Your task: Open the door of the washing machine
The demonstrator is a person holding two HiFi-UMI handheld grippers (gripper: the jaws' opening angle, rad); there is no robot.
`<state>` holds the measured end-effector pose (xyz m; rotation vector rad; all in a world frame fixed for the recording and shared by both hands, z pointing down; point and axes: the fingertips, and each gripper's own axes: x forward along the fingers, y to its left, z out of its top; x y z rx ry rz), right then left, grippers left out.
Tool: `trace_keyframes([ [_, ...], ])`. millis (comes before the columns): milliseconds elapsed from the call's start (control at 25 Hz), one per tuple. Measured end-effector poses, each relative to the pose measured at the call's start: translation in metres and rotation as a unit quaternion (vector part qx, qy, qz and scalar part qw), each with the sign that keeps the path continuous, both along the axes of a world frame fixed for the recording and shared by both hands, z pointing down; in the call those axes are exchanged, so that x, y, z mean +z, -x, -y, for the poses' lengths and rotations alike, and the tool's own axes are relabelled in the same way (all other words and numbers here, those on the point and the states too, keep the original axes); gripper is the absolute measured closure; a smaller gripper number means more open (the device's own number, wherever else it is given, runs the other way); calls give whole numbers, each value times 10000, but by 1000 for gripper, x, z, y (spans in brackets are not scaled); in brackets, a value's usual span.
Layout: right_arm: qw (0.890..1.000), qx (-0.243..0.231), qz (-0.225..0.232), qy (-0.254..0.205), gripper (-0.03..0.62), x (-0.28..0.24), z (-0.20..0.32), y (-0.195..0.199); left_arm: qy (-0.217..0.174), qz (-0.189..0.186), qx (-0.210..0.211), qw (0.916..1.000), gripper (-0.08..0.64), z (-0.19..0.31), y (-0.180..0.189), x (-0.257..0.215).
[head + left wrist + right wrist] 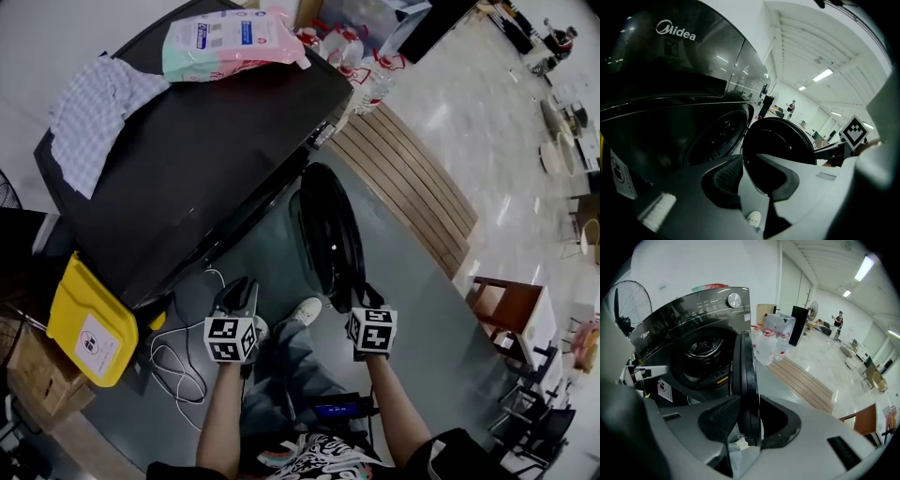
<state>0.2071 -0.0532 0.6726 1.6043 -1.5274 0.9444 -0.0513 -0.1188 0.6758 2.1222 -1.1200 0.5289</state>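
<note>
Forearms (217, 412) rise from six o'clock in the head view, each ending in a grey plastic tool capped by a checker-marked cube. At one o'clock from the cubes, the right gripper (366, 292) has its ribbed black pads clamped on the thick rounded rim of the door (330, 234), a glossy black disc standing edge-on, swung well clear of the washing machine (187, 178). At eleven o'clock, the left gripper (239, 286) shows only a narrow gap between its fingers, with nothing in it but floor and a white shoe (305, 309). On the machine's smooth dark boxy top lie a crumpled checked cloth (94, 112) at ten o'clock and a soft pink-and-mint pack (230, 39) at twelve. The ridged metal drum (701, 350) is exposed behind the door.
</note>
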Motion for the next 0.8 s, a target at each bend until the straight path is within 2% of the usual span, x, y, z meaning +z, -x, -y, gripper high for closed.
trace_keyframes([
  [240, 9996, 204, -176, -85, 462, -1, 8, -45, -42, 41, 37, 10000, 476, 11, -10, 0],
  [440, 9986, 358, -376, -105, 462, -2, 12, -85, 148, 33, 122, 9998, 485, 4, -24, 7],
  [800, 9947, 828, -507, -328, 483, -2, 36, -143, 54, 123, 20, 9999, 485, 19, -31, 4],
])
